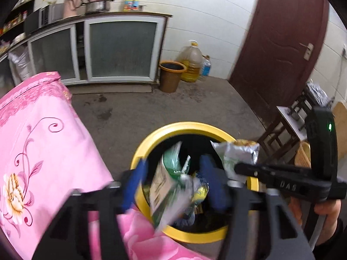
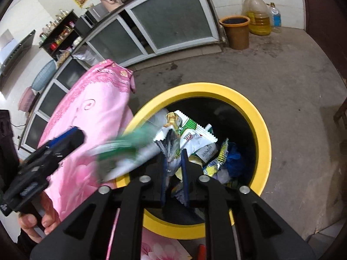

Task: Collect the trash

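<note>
A yellow-rimmed black bin (image 1: 173, 127) (image 2: 216, 88) stands on the floor below both grippers, with several wrappers inside. My left gripper (image 1: 173, 186) is over it, its blue fingers wide apart. A blurred green-and-white wrapper (image 1: 162, 190) (image 2: 130, 149) hangs loose between them, over the bin's mouth. My right gripper (image 2: 175, 173) (image 1: 237, 169) points into the bin with its jaws a little apart. A crumpled silver wrapper (image 2: 173, 149) (image 1: 236, 153) sits between its fingers. The left gripper (image 2: 65, 143) also shows at the left of the right wrist view.
A table under a pink flowered cloth (image 1: 43, 140) (image 2: 97, 108) touches the bin's left side. Behind are a glass-door cabinet (image 1: 121, 47), a brown bucket (image 1: 171, 75), an oil jug (image 1: 192, 65) and a dark red door (image 1: 282, 43). A wooden stool (image 1: 282, 130) stands to the right.
</note>
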Demonstrator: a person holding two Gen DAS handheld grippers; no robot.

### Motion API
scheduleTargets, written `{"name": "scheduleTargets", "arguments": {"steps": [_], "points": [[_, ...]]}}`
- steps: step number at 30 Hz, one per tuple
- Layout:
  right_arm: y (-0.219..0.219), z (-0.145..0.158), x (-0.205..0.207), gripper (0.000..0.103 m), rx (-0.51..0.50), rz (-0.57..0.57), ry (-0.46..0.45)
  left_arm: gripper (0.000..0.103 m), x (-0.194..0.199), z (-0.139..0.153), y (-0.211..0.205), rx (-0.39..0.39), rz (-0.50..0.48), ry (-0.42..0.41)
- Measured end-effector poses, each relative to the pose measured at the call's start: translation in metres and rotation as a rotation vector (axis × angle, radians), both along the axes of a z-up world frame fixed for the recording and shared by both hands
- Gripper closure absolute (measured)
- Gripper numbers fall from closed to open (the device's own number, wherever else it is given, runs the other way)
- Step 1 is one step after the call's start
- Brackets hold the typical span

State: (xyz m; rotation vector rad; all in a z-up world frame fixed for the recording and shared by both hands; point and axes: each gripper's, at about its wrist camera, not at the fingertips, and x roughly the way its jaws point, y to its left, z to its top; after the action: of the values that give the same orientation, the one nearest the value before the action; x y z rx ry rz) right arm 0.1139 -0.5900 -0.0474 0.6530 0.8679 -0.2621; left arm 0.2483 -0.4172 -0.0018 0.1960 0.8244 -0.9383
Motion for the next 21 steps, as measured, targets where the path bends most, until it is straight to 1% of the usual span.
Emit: {"name": "scheduleTargets", "arguments": {"steps": [1, 2, 3, 4, 6, 9, 12, 14, 16, 19, 21], "points": [[-0.001, -0.001, -0.002, 0.064, 0.0, -0.009, 0.003, 0.024, -0.001, 0.003, 0.003, -0.015, 0.009, -0.005], [-0.002, -0.001, -0.005, 0.056, 0.001, -0.028, 0.001, 0.023, -0.003, 0.006, 0.007, -0.028, 0.017, -0.012], [-0.003, 0.0, -0.008, 0.049, 0.003, -0.039, -0.004, 0.017, -0.003, 0.01, 0.012, -0.039, 0.025, -0.026], [-0.004, 0.001, -0.01, 0.05, -0.002, -0.047, -0.003, 0.012, -0.004, 0.012, 0.015, -0.045, 0.037, -0.039], [-0.004, 0.006, -0.014, 0.05, -0.036, -0.067, 0.005, 0.009, -0.005, 0.018, 0.026, -0.061, 0.074, -0.058], [-0.001, 0.012, -0.021, 0.048, -0.069, -0.095, -0.004, 0.008, -0.002, 0.026, 0.055, -0.117, 0.142, -0.045], [0.006, 0.018, -0.026, 0.03, -0.089, -0.118, -0.02, 0.008, -0.003, 0.031, 0.085, -0.146, 0.214, -0.04], [0.014, 0.022, -0.03, 0.024, -0.094, -0.124, -0.042, 0.008, -0.006, 0.036, 0.106, -0.168, 0.253, -0.04], [0.023, 0.026, -0.035, 0.013, -0.119, -0.137, -0.061, 0.008, -0.012, 0.041, 0.126, -0.173, 0.292, -0.06], [0.039, 0.035, -0.039, 0.008, -0.185, -0.167, -0.097, 0.008, -0.026, 0.054, 0.158, -0.183, 0.347, -0.119], [0.049, 0.04, -0.041, 0.008, -0.238, -0.204, -0.113, 0.008, -0.038, 0.062, 0.179, -0.201, 0.367, -0.153]]}}
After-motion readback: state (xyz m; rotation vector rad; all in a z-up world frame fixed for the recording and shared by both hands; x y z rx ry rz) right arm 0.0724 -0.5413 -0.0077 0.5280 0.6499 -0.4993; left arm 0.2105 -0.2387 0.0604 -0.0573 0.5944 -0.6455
